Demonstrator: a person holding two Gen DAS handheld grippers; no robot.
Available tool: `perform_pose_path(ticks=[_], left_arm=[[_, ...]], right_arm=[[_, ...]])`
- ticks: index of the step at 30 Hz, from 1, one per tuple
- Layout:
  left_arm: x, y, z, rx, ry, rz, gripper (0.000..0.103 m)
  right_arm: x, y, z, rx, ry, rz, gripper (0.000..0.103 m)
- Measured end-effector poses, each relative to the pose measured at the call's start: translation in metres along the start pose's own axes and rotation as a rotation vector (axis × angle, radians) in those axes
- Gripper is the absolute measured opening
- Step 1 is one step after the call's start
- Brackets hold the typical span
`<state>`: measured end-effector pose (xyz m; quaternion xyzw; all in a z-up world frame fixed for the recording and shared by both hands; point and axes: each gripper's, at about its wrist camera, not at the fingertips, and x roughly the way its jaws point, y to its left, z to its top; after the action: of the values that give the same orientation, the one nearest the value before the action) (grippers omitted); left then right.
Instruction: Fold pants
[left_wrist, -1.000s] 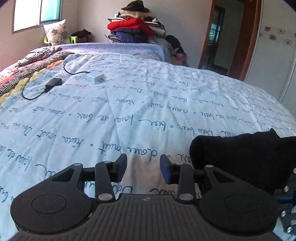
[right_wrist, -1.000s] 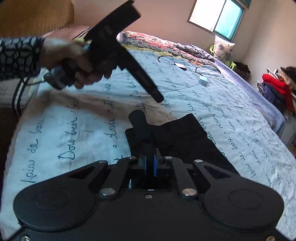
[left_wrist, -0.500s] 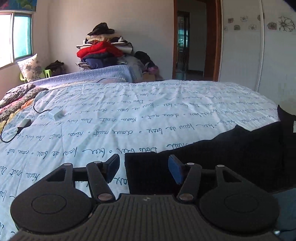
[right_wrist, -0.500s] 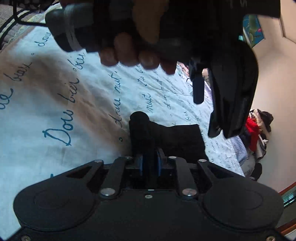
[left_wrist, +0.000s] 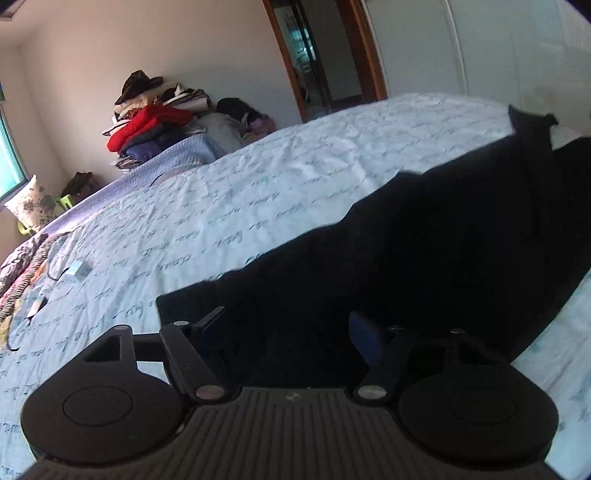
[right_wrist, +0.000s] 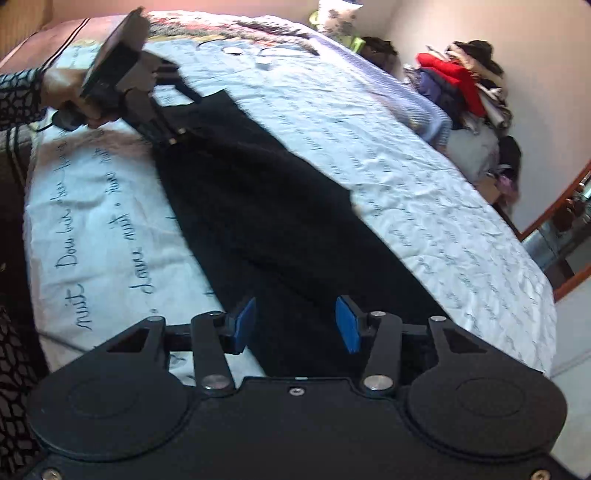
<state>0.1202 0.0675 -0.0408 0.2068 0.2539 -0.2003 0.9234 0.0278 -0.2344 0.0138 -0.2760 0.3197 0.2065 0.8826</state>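
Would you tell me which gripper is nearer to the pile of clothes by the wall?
Right, probably. The right gripper is at the pants end toward the clothes pile; the left gripper is at the far end.

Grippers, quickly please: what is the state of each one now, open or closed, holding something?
Left gripper: open, over the black pants, holding nothing.
Right gripper: open, holding nothing.

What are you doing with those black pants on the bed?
Someone is folding the black pants, which lie stretched out long on the blue bedspread. The left gripper and the right gripper are at opposite ends of the pants. Both are open and not holding anything right now.
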Motion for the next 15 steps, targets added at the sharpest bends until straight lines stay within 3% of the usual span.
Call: perform_pose_path(ticks=[1, 3, 6, 10, 15], left_arm=[[-0.007, -0.006, 0.008, -0.019, -0.035, -0.031, 0.077], [-0.016, -0.025, 0.024, -0.024, -0.083, -0.112, 0.083], [-0.016, -0.063, 0.038, 0.060, -0.091, -0.231, 0.084], [-0.009, -0.103, 0.035, 0.197, -0.073, -0.288, 0.082], [0.010, -0.120, 0.023, 0.264, -0.004, -0.344, 0.073]], right_arm=[[0.008, -0.002, -0.002, -0.043, -0.001, -0.046, 0.049], [0.031, -0.001, -0.003, -0.145, -0.002, -0.059, 0.049], [0.067, -0.001, 0.000, -0.194, -0.009, 0.070, 0.046], [0.094, 0.012, 0.020, -0.324, -0.017, 0.220, 0.044], [0.119, 0.024, 0.036, -0.471, 0.053, 0.301, 0.044]])
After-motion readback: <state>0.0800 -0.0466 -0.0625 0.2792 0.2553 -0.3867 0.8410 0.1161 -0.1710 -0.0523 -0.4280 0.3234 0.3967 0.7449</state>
